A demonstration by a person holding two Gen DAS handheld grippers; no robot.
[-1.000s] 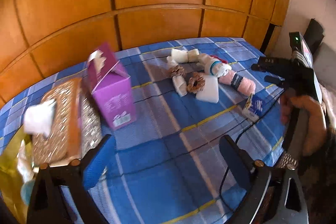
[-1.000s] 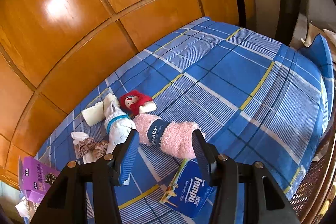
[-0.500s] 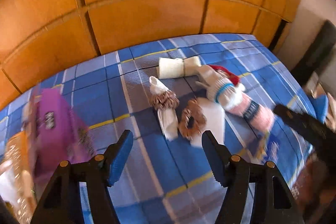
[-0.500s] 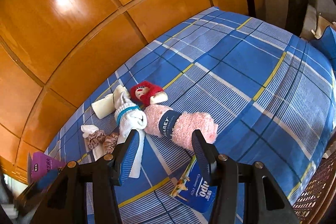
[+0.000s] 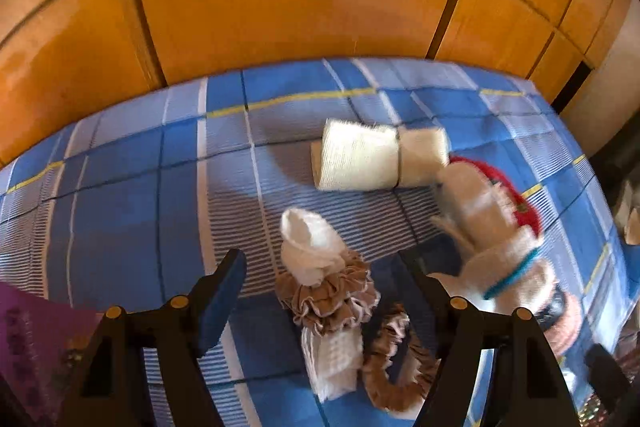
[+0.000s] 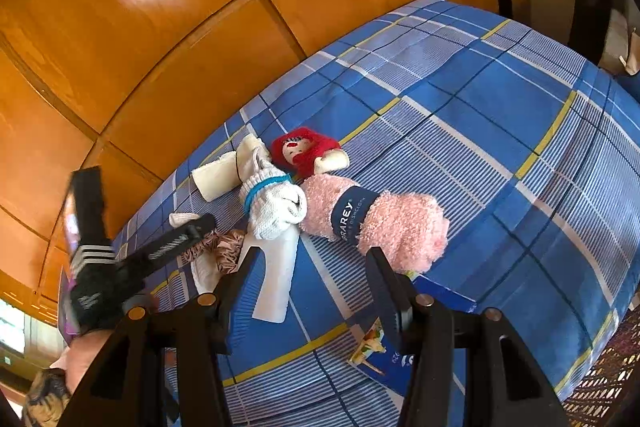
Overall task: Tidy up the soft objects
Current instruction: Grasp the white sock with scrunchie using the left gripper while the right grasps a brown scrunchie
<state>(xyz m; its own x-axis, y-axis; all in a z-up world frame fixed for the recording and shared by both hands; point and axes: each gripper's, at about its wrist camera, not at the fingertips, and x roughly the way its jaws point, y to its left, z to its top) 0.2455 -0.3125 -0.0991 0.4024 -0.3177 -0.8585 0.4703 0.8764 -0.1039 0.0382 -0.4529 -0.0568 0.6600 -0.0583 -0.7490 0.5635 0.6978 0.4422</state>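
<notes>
The left hand-held gripper (image 5: 320,283), its jaws opening, hangs over the white rolled cloth (image 5: 316,255) wrapped in a brown scrunchie (image 5: 328,297) on the blue plaid bed (image 5: 128,211), pads not touching it, while the right hand-held gripper (image 6: 310,279) stands open and empty near the pink rolled towel (image 6: 384,223).

Left gripper (image 5: 320,291) swung from the purple box (image 5: 28,347) side across the bed to the soft pile; the white cloth with brown scrunchie (image 5: 324,291) now sat between its opening jaws, untouched. It entered right-wrist view at left.
</notes>
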